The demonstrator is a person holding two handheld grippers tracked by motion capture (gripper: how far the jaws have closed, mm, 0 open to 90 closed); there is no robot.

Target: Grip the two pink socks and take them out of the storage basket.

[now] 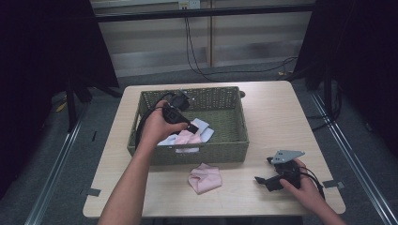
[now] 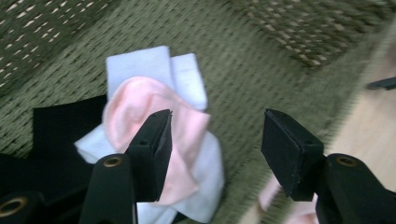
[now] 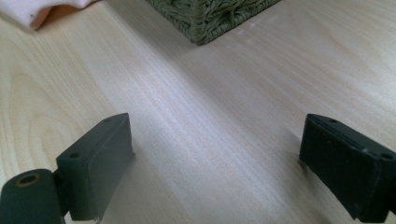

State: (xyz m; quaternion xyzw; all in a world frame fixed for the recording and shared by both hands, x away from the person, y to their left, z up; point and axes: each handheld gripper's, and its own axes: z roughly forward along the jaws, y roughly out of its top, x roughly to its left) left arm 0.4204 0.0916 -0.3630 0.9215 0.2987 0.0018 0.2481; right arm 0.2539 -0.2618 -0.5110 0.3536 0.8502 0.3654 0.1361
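Nearest the person, at about five o'clock on the pale wooden table [image 1: 277,112], the right hand [image 1: 307,190] holds the right gripper [image 1: 263,180] low over the bare tabletop; in the right gripper view its jaws stand wide apart with only wood grain between them, gripping nothing. At about six o'clock, just in front of the basket's near wall, a pink cloth [image 1: 204,178] lies crumpled on the table, well apart from the right gripper; its edge also shows at eleven o'clock in the right gripper view [image 3: 44,10]. Beyond it, at the table's centre and reaching toward twelve o'clock, sits a rectangular green woven basket [image 1: 237,117], one corner of which appears at twelve o'clock in the right gripper view [image 3: 210,18]. Inside the basket, toward its near wall, a second pink cloth [image 2: 140,105] lies on top of folded white cloths [image 2: 140,65], with a black cloth [image 2: 60,128] beside them at nine o'clock in the left gripper view. The left hand [image 1: 157,124] holds the left gripper [image 1: 191,127] over this pile; its jaws are wide open, gripping nothing, with one jaw in front of the pink cloth, though whether it touches cannot be told. No labels or writing can be read anywhere.
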